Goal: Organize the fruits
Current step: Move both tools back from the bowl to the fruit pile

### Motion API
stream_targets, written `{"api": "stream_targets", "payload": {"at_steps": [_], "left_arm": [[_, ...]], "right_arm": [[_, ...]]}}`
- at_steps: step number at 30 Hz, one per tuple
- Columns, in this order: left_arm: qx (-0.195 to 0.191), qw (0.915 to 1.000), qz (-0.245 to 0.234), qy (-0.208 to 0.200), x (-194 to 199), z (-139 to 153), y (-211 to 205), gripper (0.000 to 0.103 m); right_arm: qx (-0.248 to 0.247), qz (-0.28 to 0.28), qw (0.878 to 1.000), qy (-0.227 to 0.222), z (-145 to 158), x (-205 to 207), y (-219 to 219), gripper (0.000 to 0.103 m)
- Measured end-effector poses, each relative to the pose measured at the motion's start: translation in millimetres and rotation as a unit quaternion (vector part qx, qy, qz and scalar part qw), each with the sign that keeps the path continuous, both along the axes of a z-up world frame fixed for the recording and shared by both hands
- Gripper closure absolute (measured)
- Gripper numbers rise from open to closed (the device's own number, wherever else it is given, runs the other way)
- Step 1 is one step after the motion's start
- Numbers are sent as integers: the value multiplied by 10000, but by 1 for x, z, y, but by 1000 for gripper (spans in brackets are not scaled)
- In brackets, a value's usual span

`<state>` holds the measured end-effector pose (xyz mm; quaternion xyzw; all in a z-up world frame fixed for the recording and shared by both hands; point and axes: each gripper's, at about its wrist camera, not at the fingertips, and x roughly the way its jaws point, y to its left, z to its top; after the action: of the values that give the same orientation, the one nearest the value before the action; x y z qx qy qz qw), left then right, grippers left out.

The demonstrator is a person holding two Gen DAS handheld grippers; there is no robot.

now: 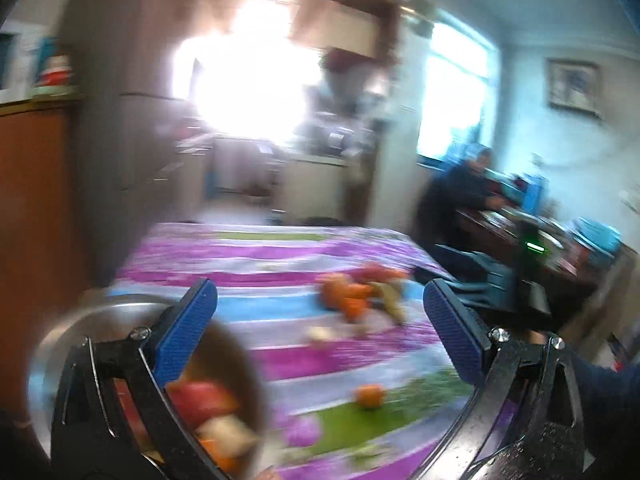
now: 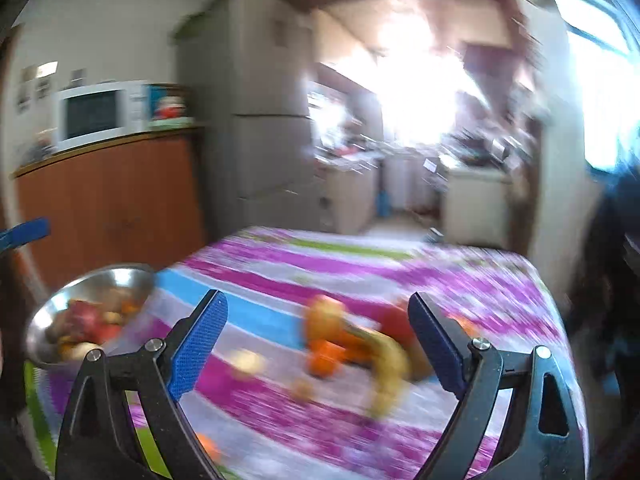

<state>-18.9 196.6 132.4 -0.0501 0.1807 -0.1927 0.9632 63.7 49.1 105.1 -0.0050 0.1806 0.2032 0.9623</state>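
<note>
A steel bowl [image 1: 60, 332] holding red and orange fruit sits at the table's near left, partly behind my left gripper's [image 1: 320, 320] left finger; the right wrist view has the bowl [image 2: 60, 304] at far left. A pile of oranges, red fruit and a banana [image 1: 360, 292] lies mid-table, with a lone orange [image 1: 370, 395] nearer. My left gripper is open and holds nothing. My right gripper [image 2: 316, 332] is open above the pile [image 2: 332, 332], a banana [image 2: 388, 368] curving toward me. Both views are blurred.
A purple, blue and green striped cloth [image 1: 280, 248] covers the table. A wooden cabinet [image 2: 112, 208] with a microwave [image 2: 100, 114] stands left. A person [image 1: 460, 192] sits at a cluttered table on the right. A small pale fruit [image 2: 248, 362] lies loose.
</note>
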Motion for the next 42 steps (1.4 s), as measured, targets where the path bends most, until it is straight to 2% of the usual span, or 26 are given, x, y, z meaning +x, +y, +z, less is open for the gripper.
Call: {"api": "stream_targets", "payload": {"at_steps": [3,7,9,14,19,29,32,36,42], "left_arm": [[80,9987,-476,145,27,-23,-51,0],[-122,9954,-653,692,76,-57,-85,0],[74,9952,-321,917,99,-69,-97,0],[325,9928,320,1109,122,-90,-102,0],[685,9905,634,1008,127,-99,-105,0],[595,9903,724,1025,135,-104,-97,0],[443,9926,655,919,131,-99,-93,0],[58,9947,582,850,132,-92,-81,0],[-83,9946,682,774,135,-95,-72,0]], "right_arm": [[215,-460,9981,346,-22,11,-46,10],[488,-802,9936,629,-38,23,-76,10],[568,-924,9916,704,-43,26,-84,10],[598,-954,9900,850,-50,29,-89,10],[620,-920,9891,969,-53,34,-84,10],[535,-886,9891,1051,-57,36,-77,10],[514,-764,9898,1086,-58,36,-73,10],[485,-695,9898,1145,-60,36,-71,10],[484,-698,9889,1222,-64,38,-70,10]]}}
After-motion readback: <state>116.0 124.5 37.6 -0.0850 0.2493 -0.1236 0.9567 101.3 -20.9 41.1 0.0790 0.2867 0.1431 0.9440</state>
